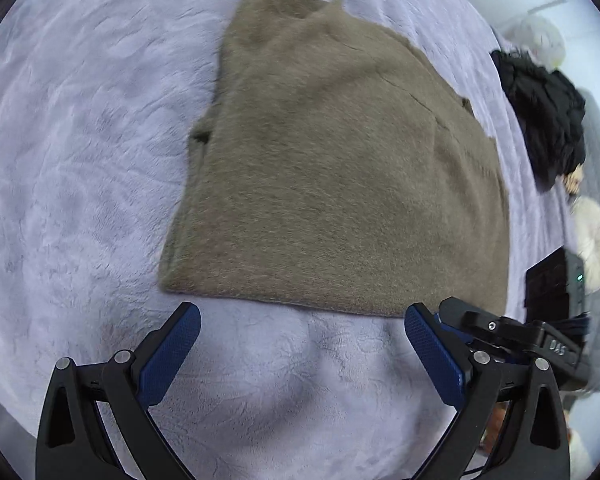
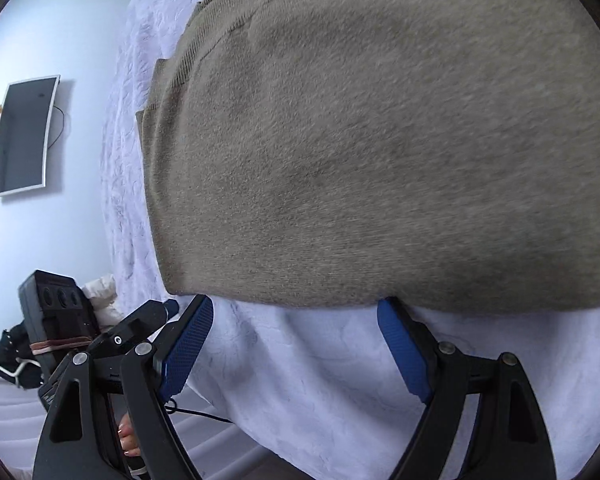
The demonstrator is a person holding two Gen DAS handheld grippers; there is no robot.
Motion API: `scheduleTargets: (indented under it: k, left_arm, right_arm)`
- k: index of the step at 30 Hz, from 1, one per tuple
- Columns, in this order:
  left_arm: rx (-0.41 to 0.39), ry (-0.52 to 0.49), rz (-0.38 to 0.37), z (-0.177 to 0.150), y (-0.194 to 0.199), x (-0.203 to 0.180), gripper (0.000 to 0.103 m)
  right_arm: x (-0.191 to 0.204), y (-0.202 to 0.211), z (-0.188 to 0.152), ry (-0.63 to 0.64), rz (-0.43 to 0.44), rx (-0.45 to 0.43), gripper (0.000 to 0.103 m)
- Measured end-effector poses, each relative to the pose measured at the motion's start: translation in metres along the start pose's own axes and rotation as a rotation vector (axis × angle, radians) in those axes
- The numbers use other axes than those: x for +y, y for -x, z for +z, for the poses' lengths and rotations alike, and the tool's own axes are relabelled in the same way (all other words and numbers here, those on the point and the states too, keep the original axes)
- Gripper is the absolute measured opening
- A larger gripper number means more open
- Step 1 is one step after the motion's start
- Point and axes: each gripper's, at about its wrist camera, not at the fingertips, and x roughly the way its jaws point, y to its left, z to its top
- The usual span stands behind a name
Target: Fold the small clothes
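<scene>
A fuzzy olive-brown sweater (image 1: 340,168) lies folded flat on a pale lavender plush blanket (image 1: 80,160). In the left wrist view my left gripper (image 1: 302,312) is open and empty, its blue pads just short of the sweater's near edge. The other gripper's black body (image 1: 512,332) shows at the right. In the right wrist view the sweater (image 2: 380,152) fills most of the frame. My right gripper (image 2: 296,308) is open and empty at the sweater's near edge, with the right fingertip (image 2: 388,312) touching the hem.
A black garment (image 1: 544,120) and a white cushion (image 1: 592,240) lie at the blanket's right edge. In the right wrist view a wall screen (image 2: 22,136) hangs at left, beyond the blanket's edge (image 2: 116,200). A black box (image 2: 56,320) sits low left.
</scene>
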Motion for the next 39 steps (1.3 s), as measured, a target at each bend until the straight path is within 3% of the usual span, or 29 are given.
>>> scheduleTargets:
  k: [5, 13, 14, 16, 17, 18, 24, 28, 30, 31, 33, 35, 37, 39]
  left_arm:
    - [0.023, 0.077, -0.128, -0.008, -0.019, 0.017, 0.102]
    - [-0.047, 0.159, -0.173, -0.015, -0.007, 0.032, 0.102]
    - [-0.046, 0.168, -0.180, -0.015, -0.005, 0.037, 0.102]
    - [-0.039, 0.188, -0.198, -0.014, -0.004, 0.044, 0.102]
    - [-0.035, 0.193, -0.210, -0.015, -0.004, 0.045, 0.102]
    - [-0.032, 0.193, -0.220, -0.015, -0.005, 0.045, 0.102]
    - [-0.048, 0.247, -0.374, -0.008, -0.013, 0.033, 0.102]
    - [-0.120, 0.309, -0.389, 0.009, -0.019, 0.033, 0.102]
    - [-0.151, 0.306, -0.359, 0.018, -0.019, 0.030, 0.102]
    - [-0.168, 0.287, -0.324, 0.024, -0.019, 0.027, 0.098]
    - [-0.181, 0.251, -0.251, 0.031, -0.019, 0.020, 0.079]
    - [-0.178, 0.215, -0.167, 0.036, -0.023, 0.014, 0.038]
    - [-0.182, 0.183, -0.122, 0.040, -0.025, 0.010, 0.014]
    - [-0.214, 0.112, -0.056, 0.042, -0.021, -0.003, 0.011]
  right_arm:
    - [-0.014, -0.008, 0.001, -0.076, 0.068, -0.005, 0.087]
    - [-0.001, -0.041, -0.002, -0.134, 0.316, 0.042, 0.085]
    - [0.002, -0.046, -0.002, -0.140, 0.328, 0.043, 0.080]
    - [0.008, -0.057, 0.003, -0.159, 0.328, 0.029, 0.050]
    - [0.010, -0.060, 0.004, -0.172, 0.327, 0.016, 0.019]
    - [0.011, -0.059, 0.006, -0.187, 0.343, -0.006, 0.011]
    - [0.029, -0.036, 0.011, -0.157, 0.441, -0.045, 0.011]
    - [0.028, -0.031, 0.011, -0.167, 0.452, -0.051, 0.011]
    - [0.025, -0.028, 0.009, -0.162, 0.446, -0.046, 0.011]
    - [0.026, -0.029, 0.008, -0.160, 0.443, -0.043, 0.011]
    - [0.021, -0.025, 0.006, -0.153, 0.429, -0.033, 0.011]
    - [0.018, -0.026, 0.004, -0.148, 0.418, -0.022, 0.011]
    - [0.018, -0.024, 0.002, -0.135, 0.394, 0.000, 0.011]
    - [0.019, -0.016, 0.000, -0.097, 0.348, 0.030, 0.011]
